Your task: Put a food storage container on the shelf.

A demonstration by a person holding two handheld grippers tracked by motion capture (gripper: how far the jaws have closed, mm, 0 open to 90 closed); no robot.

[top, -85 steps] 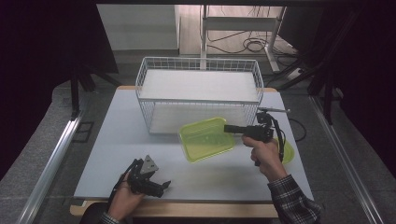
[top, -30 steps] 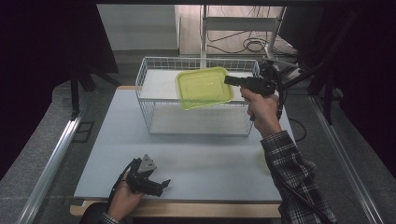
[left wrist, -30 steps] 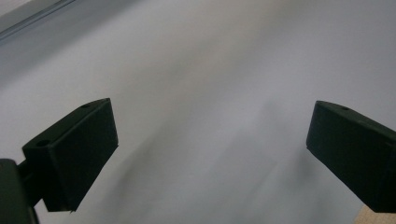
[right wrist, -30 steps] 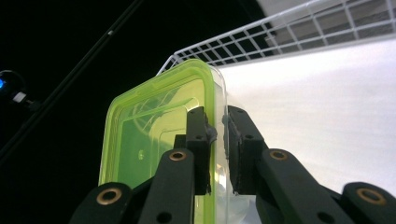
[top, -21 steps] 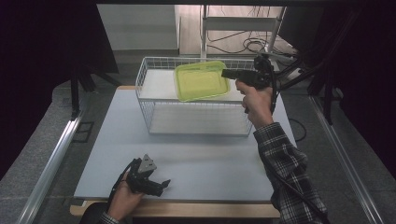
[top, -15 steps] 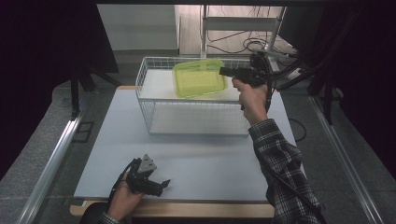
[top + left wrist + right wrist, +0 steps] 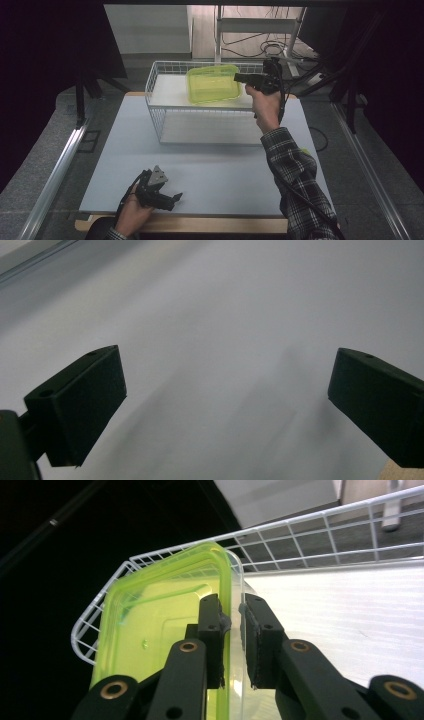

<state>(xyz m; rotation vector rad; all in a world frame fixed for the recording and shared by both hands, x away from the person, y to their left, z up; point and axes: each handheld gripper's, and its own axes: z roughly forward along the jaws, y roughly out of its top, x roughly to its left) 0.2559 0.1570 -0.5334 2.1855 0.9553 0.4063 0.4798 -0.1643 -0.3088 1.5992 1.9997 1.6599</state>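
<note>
A yellow-green clear plastic container [image 7: 212,84] hangs over the white wire basket [image 7: 159,108] at the back of the table. My right gripper [image 7: 240,78] is shut on its right rim, held out by a hand in a plaid sleeve. In the right gripper view the container [image 7: 150,635] stands tilted on edge, with its rim pinched in my right gripper [image 7: 233,617] above the basket rim [image 7: 320,517]. My left gripper [image 7: 172,198] rests near the table's front edge in a hand. Its jaws stand wide apart over bare table, and my left gripper [image 7: 225,405] holds nothing.
The grey table top [image 7: 220,170] spreads in front of the basket. A metal rail [image 7: 55,170] runs along the left side. Cables and a metal stand [image 7: 260,30] lie on the floor behind the basket.
My right gripper has carried the container up from the table's right side, back and to the left, over the basket's far part. The left gripper has stayed put.
</note>
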